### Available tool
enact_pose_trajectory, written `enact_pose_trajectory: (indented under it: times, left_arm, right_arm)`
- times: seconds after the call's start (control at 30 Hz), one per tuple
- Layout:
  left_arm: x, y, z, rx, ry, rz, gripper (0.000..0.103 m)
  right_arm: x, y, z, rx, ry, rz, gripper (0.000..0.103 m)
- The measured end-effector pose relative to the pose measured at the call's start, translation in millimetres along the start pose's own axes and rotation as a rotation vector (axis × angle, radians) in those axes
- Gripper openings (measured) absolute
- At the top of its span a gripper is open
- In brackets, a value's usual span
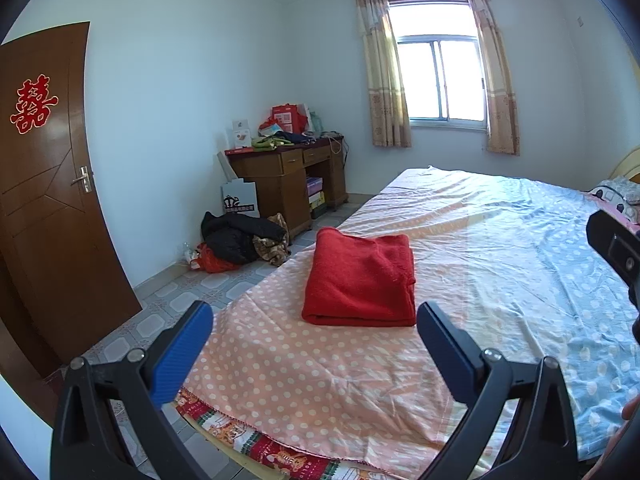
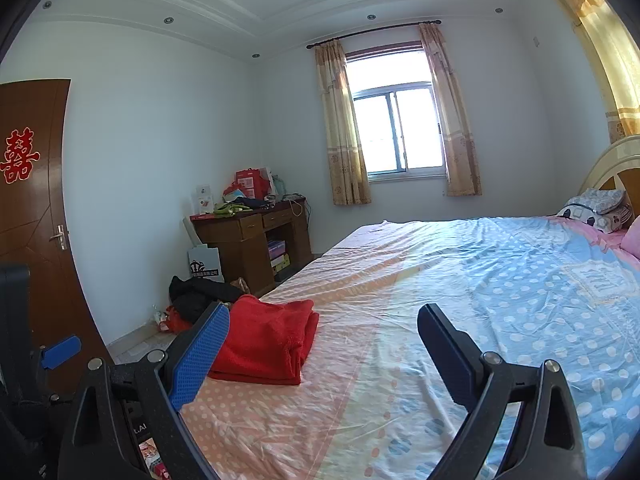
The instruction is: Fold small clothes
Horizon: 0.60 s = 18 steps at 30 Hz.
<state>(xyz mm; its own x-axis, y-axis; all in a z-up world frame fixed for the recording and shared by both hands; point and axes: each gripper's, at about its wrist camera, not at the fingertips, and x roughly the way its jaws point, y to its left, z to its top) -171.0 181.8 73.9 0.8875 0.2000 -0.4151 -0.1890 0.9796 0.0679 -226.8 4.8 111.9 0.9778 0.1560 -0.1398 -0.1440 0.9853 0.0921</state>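
A red fleece garment [image 1: 360, 280] lies folded into a neat rectangle on the polka-dot bedsheet [image 1: 500, 240], near the bed's left edge. It also shows in the right wrist view [image 2: 268, 344]. My left gripper [image 1: 314, 346] is open and empty, held above the sheet just in front of the garment. My right gripper [image 2: 320, 354] is open and empty, to the right of the garment, with its left finger [image 2: 200, 356] overlapping the garment's edge in view. Part of the right gripper's body [image 1: 616, 252] shows at the right edge of the left wrist view.
A wooden desk [image 1: 288, 176] with clutter stands against the far wall. A pile of dark clothes [image 1: 240, 240] lies on the tiled floor beside it. A brown door [image 1: 48, 200] is at left. Pillows [image 2: 596, 208] lie at the headboard.
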Motion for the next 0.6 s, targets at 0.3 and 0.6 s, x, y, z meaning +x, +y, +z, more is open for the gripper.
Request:
enact_pose_trajectory:
  times: [0.3,0.6]
  left_arm:
    - [1.4,-0.7,0.1,-0.005,0.008,-0.001,0.103]
    - [5.6,-2.5,-1.0,-0.022,0.032,-0.057,0.103]
  right_arm:
    - [-0.2,1.0,-1.4,0.0,0.0,-0.002,0.096]
    - [0.0,0.7,-2.4,0.002,0.004,-0.002,0.096]
